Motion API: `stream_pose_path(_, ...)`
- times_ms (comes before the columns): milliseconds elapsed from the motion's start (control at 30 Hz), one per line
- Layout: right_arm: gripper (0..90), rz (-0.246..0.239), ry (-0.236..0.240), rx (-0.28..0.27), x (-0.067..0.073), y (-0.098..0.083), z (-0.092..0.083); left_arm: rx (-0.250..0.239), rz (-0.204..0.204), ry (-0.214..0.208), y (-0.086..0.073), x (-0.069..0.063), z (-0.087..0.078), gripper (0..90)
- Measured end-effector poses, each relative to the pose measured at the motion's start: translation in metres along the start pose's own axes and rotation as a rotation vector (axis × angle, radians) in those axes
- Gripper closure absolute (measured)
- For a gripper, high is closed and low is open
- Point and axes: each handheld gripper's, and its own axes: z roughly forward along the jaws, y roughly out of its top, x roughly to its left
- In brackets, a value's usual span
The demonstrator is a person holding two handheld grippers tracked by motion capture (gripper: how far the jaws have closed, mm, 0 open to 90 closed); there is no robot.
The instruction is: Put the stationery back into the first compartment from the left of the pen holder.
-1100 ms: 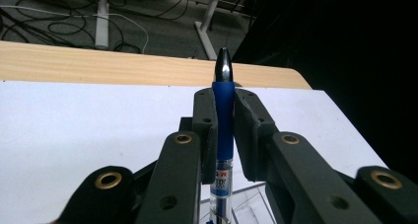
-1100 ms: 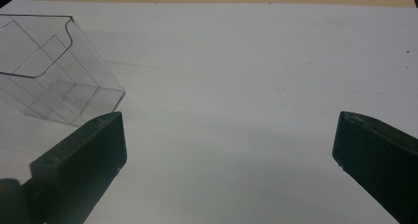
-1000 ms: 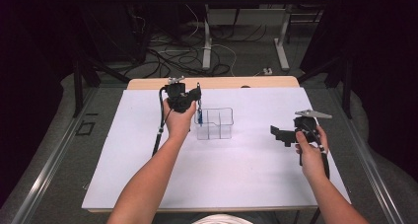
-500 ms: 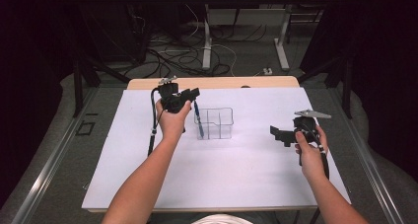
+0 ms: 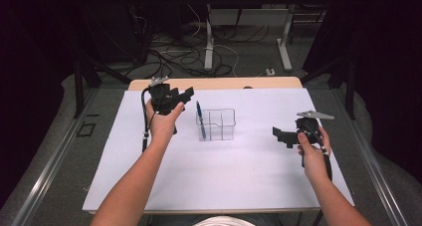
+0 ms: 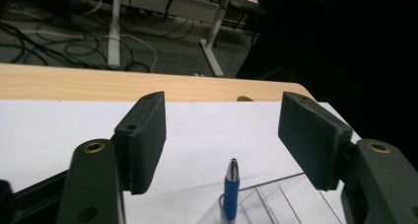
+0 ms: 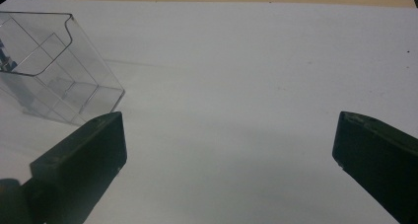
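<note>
High view: white counter [image 5: 219,176] lit bright & even from above, room around it v. dark, walls nearly black. Soft shadows only; slight overall softness, low res. Left gripper view: jaws close to lens, a bit soft; pen [image 6: 230,189] fairly sharp, right side falls to black. Right gripper view: dimmer, greyish cast, jaws dark w/ soft edges; clear box [image 7: 54,71] throws a faint shadow, weak glints on its edges.

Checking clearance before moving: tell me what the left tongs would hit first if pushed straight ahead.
Probably nothing soon: the left tongs stand open, aimed over the blue pen in the clear organizer, toward the table's far wooden edge. Depth is uncertain.
</note>
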Motion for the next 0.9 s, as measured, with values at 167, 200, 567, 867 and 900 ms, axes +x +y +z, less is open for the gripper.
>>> stream_pose_path(167,0.0,-0.002,-0.002,0.002,0.0,0.0,0.0,-0.016,0.091,0.055,0.001,0.0,-0.007,31.2)
stream_pose_path(200,0.0,-0.005,-0.002,0.001,0.0,0.0,0.0,-0.018,0.091,0.055,0.002,0.001,-0.009,30.8)
stream_pose_path(567,0.0,-0.005,-0.004,0.002,0.001,0.0,0.0,-0.01,0.174,0.042,0.006,0.007,-0.032,28.1)
stream_pose_path(867,0.0,-0.011,-0.002,0.001,0.001,0.0,-0.001,0.008,0.16,0.021,0.003,0.018,-0.047,11.1)
stream_pose_path(900,0.0,-0.008,-0.003,0.0,0.002,0.0,-0.001,0.002,0.158,0.017,0.003,0.019,-0.049,9.1)
